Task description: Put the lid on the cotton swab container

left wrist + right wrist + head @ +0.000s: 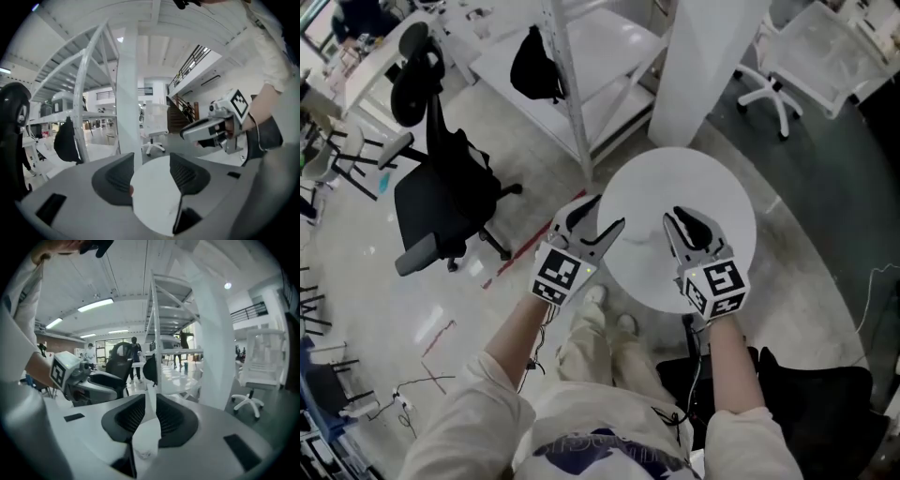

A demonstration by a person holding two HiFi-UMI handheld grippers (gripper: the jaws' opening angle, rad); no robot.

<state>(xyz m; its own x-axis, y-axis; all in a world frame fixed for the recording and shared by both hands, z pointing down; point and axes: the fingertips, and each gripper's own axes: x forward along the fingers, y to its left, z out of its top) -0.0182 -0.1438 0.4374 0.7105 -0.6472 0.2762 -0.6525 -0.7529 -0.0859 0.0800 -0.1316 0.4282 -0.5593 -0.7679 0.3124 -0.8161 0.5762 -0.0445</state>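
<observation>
No cotton swab container or lid shows in any view. A round white table (675, 178) lies below both grippers, its top bare. My left gripper (609, 212) hovers over the table's left edge with its jaws wide apart and nothing between them; in the left gripper view (151, 160) only the white tabletop (154, 197) shows through the gap. My right gripper (673, 216) hangs over the table's middle, its jaws with a narrow gap and holding nothing (151, 397). Each gripper sees the other: the right gripper (206, 131), the left gripper (93, 380).
A black office chair (441, 187) stands on the floor at the left. A white shelf frame (572, 84) with a black bag (534, 66) and a white pillar (703, 66) stand beyond the table. A white chair (797, 66) is at the far right.
</observation>
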